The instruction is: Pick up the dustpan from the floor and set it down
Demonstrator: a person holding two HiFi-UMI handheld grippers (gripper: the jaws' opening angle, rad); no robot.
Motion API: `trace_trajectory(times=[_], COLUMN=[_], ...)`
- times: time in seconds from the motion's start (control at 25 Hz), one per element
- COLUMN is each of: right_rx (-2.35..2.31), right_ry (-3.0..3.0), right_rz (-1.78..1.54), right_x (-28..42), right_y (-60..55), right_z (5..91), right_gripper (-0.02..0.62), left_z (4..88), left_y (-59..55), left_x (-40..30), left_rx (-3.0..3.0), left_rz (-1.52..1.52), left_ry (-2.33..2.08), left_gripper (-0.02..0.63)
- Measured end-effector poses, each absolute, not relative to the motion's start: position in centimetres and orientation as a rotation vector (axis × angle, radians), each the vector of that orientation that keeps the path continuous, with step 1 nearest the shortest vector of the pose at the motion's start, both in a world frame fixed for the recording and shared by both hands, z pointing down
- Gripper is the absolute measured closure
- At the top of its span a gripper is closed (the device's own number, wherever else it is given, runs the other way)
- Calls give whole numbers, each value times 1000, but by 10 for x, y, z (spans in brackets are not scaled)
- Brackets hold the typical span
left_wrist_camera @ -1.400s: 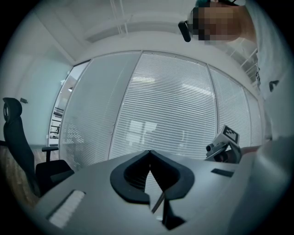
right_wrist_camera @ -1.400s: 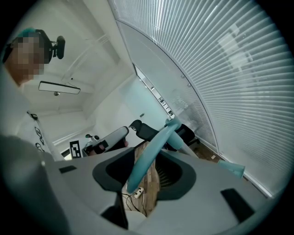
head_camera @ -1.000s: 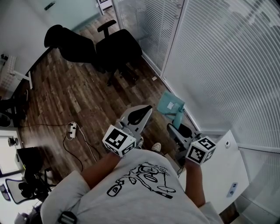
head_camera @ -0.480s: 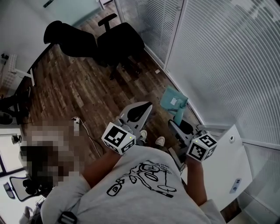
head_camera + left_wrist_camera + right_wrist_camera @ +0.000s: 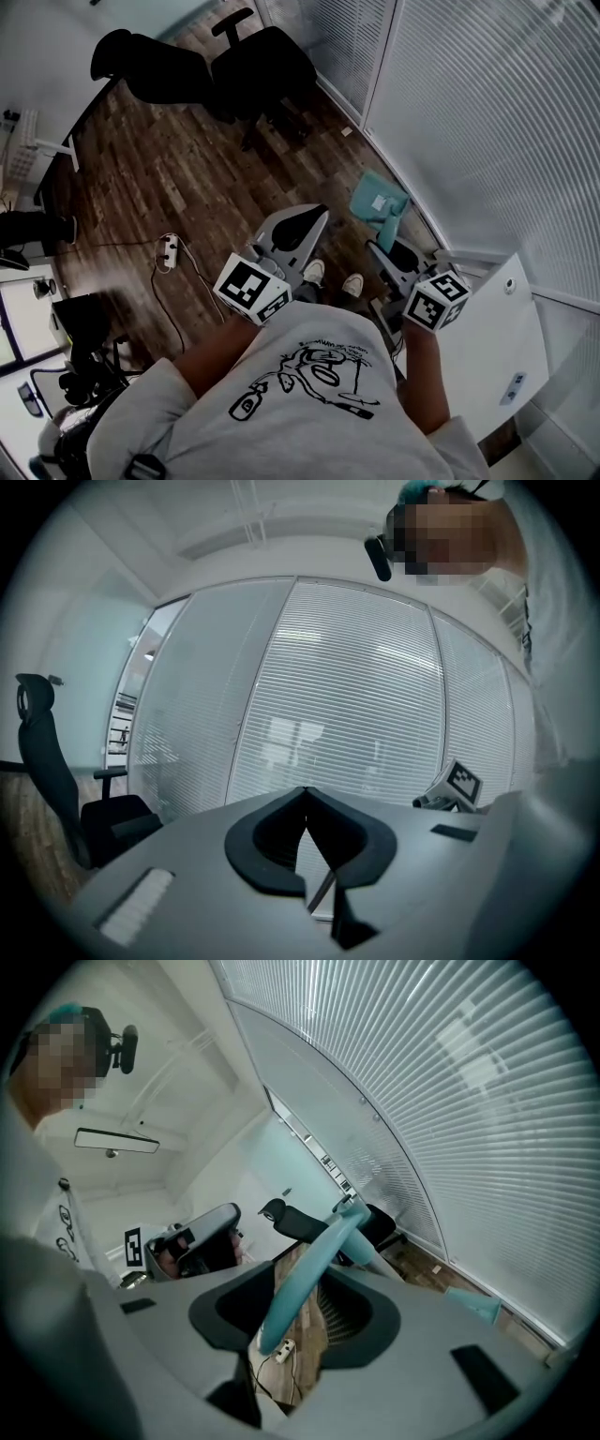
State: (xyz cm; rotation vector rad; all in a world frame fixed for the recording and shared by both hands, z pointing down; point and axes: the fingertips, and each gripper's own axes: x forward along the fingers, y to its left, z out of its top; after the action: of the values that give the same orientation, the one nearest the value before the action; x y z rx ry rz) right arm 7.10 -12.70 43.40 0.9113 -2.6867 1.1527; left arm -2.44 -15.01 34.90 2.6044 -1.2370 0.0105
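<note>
The teal dustpan (image 5: pixel 378 201) hangs pan-first over the wood floor near the foot of the glass wall; I cannot tell whether it touches the floor. My right gripper (image 5: pixel 382 247) is shut on its long teal handle (image 5: pixel 302 1283), which runs slantwise between the two dark pads in the right gripper view. A corner of the pan (image 5: pixel 474 1305) shows at the lower right there. My left gripper (image 5: pixel 317 216) is held level beside it on the left, jaws shut with nothing between them (image 5: pixel 305 791). The right gripper's marker cube (image 5: pixel 465 782) shows in the left gripper view.
Two black office chairs (image 5: pixel 258 66) stand at the far end of the floor. A power strip (image 5: pixel 169 249) with a cable lies to the left. The person's shoes (image 5: pixel 314 272) are below the grippers. A white cabinet (image 5: pixel 497 347) stands at the right, the blind-covered glass wall (image 5: pixel 478 122) beyond it.
The right gripper has sunk a little with the dustpan still in it. The left gripper has hardly moved. The head view has tipped, showing more of the shoes.
</note>
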Motion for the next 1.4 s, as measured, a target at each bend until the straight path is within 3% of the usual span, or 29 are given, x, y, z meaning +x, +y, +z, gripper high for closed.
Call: trace_trajectory(times=[1.4], right_rx=[923], right_ry=[-2572], right_rz=[1203], right_x=[71], right_y=[-144], right_z=[590], right_gripper=[462], left_z=[412], left_y=[-143], left_x=[-21], left_rx=[2541], left_rz=[68], left_ry=[-1201], left_gripper=[604])
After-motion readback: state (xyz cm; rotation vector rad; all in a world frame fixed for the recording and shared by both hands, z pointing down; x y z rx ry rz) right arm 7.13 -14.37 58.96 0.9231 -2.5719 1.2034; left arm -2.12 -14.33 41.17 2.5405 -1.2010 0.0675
